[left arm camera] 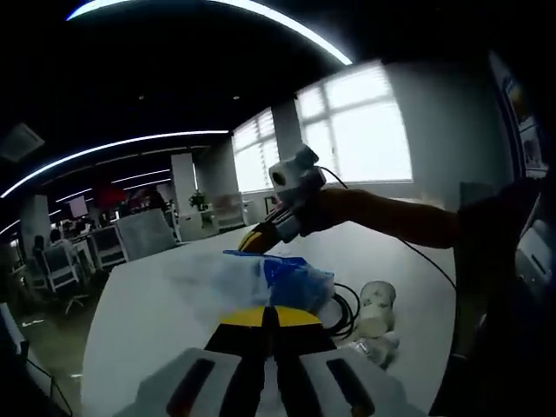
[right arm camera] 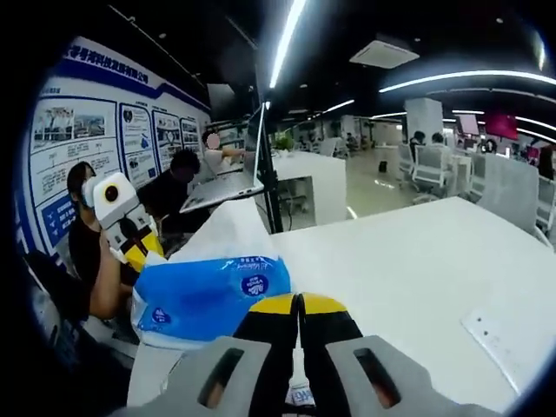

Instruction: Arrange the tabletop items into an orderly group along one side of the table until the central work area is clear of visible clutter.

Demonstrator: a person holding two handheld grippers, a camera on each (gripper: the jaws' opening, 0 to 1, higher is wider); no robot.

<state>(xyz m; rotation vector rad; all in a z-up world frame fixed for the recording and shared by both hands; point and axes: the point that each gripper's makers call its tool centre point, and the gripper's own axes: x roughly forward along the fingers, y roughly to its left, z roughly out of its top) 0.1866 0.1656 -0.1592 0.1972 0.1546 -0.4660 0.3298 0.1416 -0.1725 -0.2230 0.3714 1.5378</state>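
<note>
One blue plastic pack [right arm camera: 208,295] and two paper cups [left arm camera: 375,306] are seen on the white table [right arm camera: 417,261] | left gripper [left arm camera: 268,314] pressed together on the pack | right gripper [right arm camera: 300,301] pressed together on the pack

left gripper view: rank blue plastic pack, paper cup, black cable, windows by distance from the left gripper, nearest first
1. blue plastic pack, right at the tips of the left gripper, jaws together.
2. black cable, just right of the pack.
3. paper cup, further right; close to the cable, a near call.
4. windows, far wall.
</note>
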